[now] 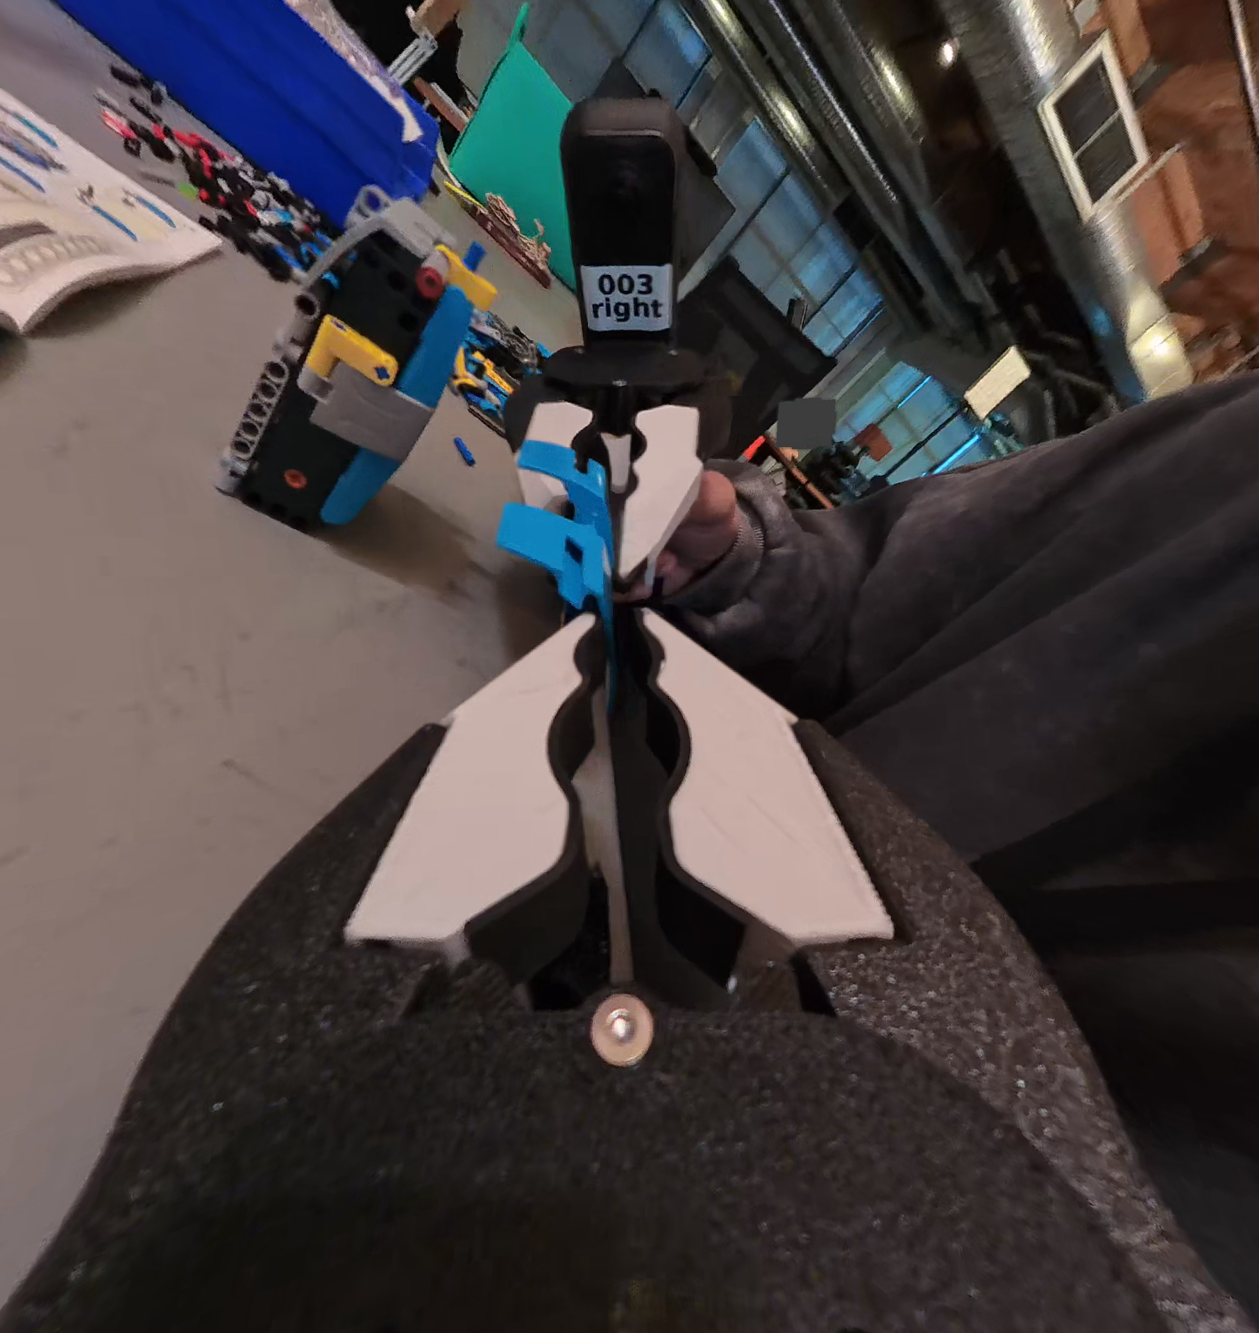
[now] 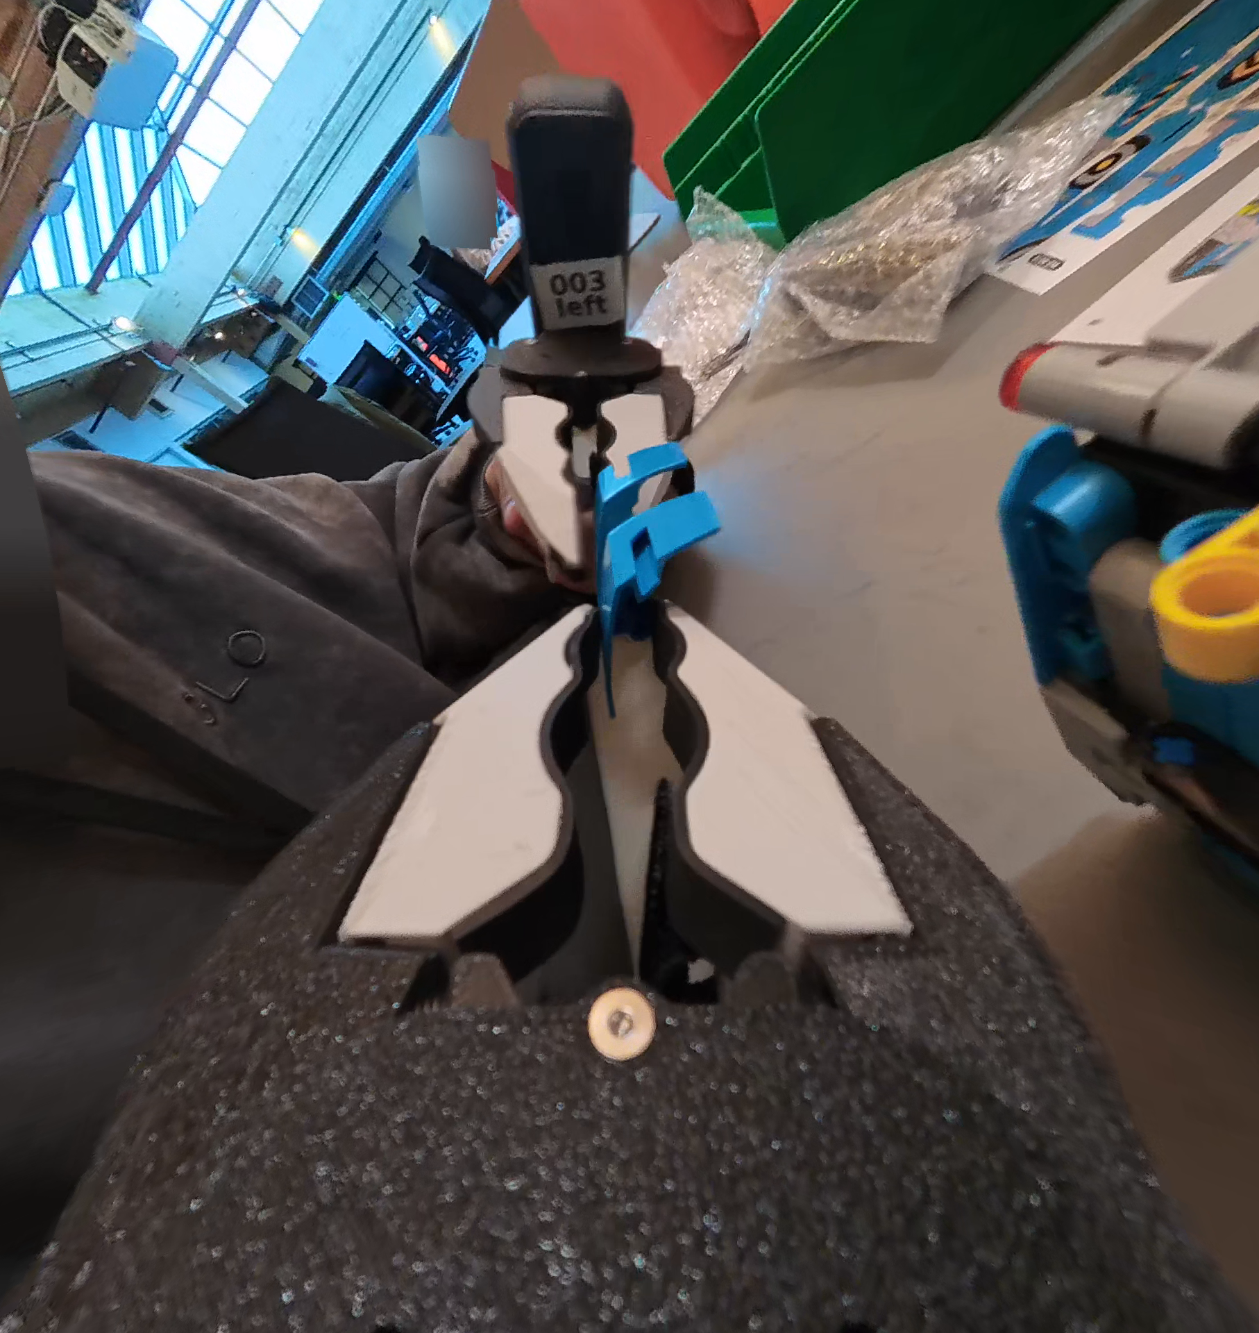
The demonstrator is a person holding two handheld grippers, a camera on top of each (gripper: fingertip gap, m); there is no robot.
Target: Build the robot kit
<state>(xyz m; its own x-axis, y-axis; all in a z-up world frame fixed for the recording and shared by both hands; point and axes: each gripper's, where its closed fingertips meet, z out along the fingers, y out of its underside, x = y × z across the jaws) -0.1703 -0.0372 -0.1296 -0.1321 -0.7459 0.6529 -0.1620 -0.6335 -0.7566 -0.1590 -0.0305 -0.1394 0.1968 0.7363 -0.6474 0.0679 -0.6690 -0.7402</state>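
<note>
My left gripper (image 1: 616, 617) and my right gripper (image 2: 623, 613) meet tip to tip above the grey table (image 1: 143, 649). Between them is a blue plastic piece with curved prongs (image 1: 569, 534), which also shows in the right wrist view (image 2: 648, 534). A thin blue blade of it runs in between the fingers of each gripper, and both are shut on it. The right gripper (image 1: 623, 577) faces me in the left wrist view, and the left gripper (image 2: 576, 577) faces me in the right wrist view. A hand in a dark sleeve (image 1: 973, 613) holds each one.
A black, blue, grey and yellow brick model (image 1: 352, 389) stands on the table close by, large at the right in the right wrist view (image 2: 1153, 613). An open instruction booklet (image 1: 50, 216), loose small parts (image 1: 237, 187), a blue bin (image 1: 266, 86), green bins (image 2: 900, 108) and plastic bags (image 2: 864, 252) lie beyond. The grippers are tip to tip, or close to it.
</note>
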